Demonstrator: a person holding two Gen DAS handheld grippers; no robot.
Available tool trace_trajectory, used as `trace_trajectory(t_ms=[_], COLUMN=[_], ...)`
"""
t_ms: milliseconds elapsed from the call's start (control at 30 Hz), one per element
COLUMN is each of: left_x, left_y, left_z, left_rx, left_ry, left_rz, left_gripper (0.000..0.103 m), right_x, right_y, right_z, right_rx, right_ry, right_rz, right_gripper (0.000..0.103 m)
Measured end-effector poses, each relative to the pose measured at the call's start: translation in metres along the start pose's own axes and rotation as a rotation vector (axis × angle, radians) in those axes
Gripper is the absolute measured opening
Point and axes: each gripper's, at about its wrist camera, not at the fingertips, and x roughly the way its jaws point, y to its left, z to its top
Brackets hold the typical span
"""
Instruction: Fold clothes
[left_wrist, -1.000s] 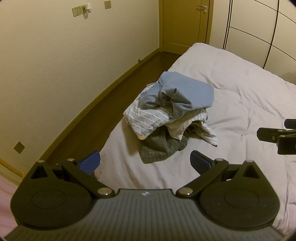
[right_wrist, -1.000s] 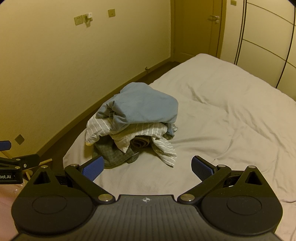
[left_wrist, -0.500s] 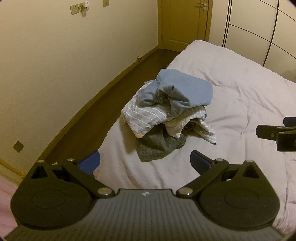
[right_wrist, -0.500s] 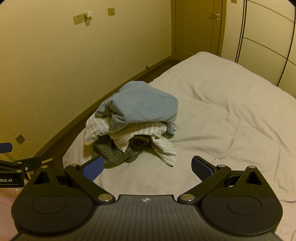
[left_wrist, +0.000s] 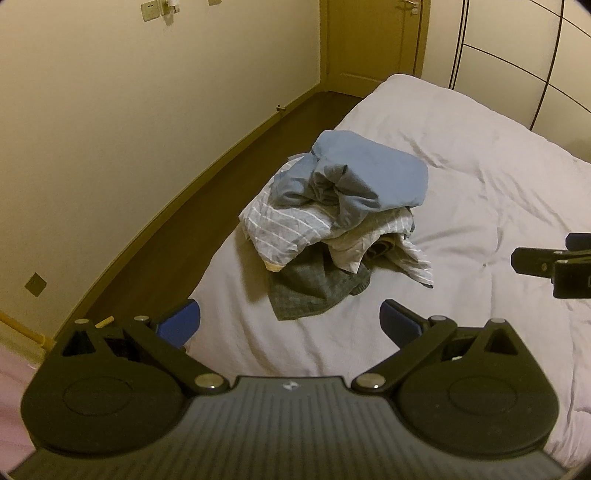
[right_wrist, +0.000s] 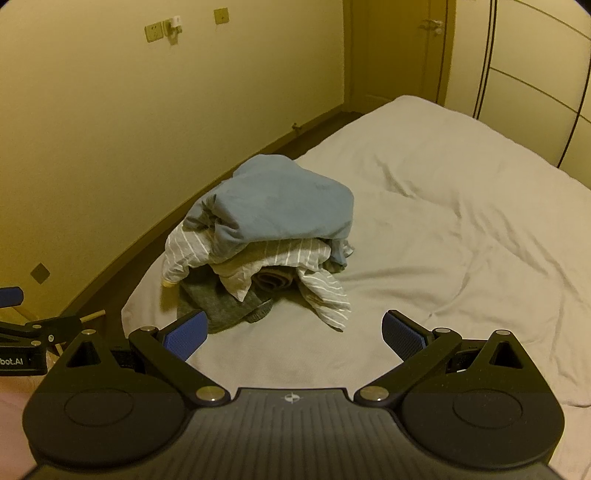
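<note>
A heap of crumpled clothes (left_wrist: 332, 221) (right_wrist: 266, 243) lies near the left edge of a bed. A blue garment (left_wrist: 373, 173) (right_wrist: 284, 206) tops it, striped grey-and-white pieces (left_wrist: 284, 229) (right_wrist: 314, 291) sit in the middle, and a dark grey one (left_wrist: 310, 291) (right_wrist: 218, 302) is at the bottom. My left gripper (left_wrist: 290, 325) hovers open a short way in front of the heap, holding nothing. My right gripper (right_wrist: 293, 336) is open too, empty, just short of the heap's near side. Each gripper shows at the edge of the other's view: right gripper (left_wrist: 554, 264), left gripper (right_wrist: 33, 332).
The bed's pale quilt (left_wrist: 480, 206) (right_wrist: 461, 221) stretches wide and wrinkled to the right of the heap. A strip of dark floor (left_wrist: 177, 243) runs between bed and cream wall (left_wrist: 129, 129). A closed door (left_wrist: 369, 40) and wardrobe panels (right_wrist: 528, 74) stand at the far end.
Both grippers have drifted slightly closer to the heap; the clothes now sit a little lower and larger in the views. Both stay open. The heap has not moved.
</note>
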Motion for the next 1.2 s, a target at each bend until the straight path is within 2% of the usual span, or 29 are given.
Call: trace_trajectory(t_ms=[300, 400, 567, 733, 900, 1033, 1133, 1200], left_x=[0.013, 0.016, 0.025, 0.040, 0.060, 0.094, 0.124, 0.148], left_y=[-0.007, -0.009, -0.019, -0.035, -0.045, -0.049, -0.052, -0.055], left_z=[0.007, 0.010, 0.017, 0.026, 0.038, 0.054, 0.067, 0.074], left_rx=[-0.027, -0.034, -0.014, 0.096, 0.234, 0.373, 0.482, 0.571], left_ry=[0.014, 0.004, -0.015, -0.052, -0.086, -0.112, -0.142, -0.147], left_rz=[0.021, 0.014, 0.048, 0.086, 0.065, 0.065, 0.035, 0.017], left_gripper=[0.102, 0.102, 0.102, 0.102, 0.101, 0.101, 0.101, 0.096], right_x=[0.020, 0.027, 0.035, 0.053, 0.075, 0.100, 0.121, 0.137], right_y=[-0.012, -0.019, -0.033, -0.041, -0.037, -0.026, -0.012, -0.002], right_z=[0.010, 0.016, 0.024, 0.027, 0.029, 0.034, 0.034, 0.033], right_rx=[-0.025, -0.041, -0.116, -0.235, -0.376, -0.469, -0.569, -0.638], right_ry=[0.019, 0.005, -0.061, -0.109, -0.164, -0.187, -0.185, -0.177], right_rz=[0.016, 0.032, 0.079, 0.096, 0.107, 0.099, 0.090, 0.079], right_gripper=[0.103, 0.103, 0.103, 0.100, 0.088, 0.087, 0.087, 0.086])
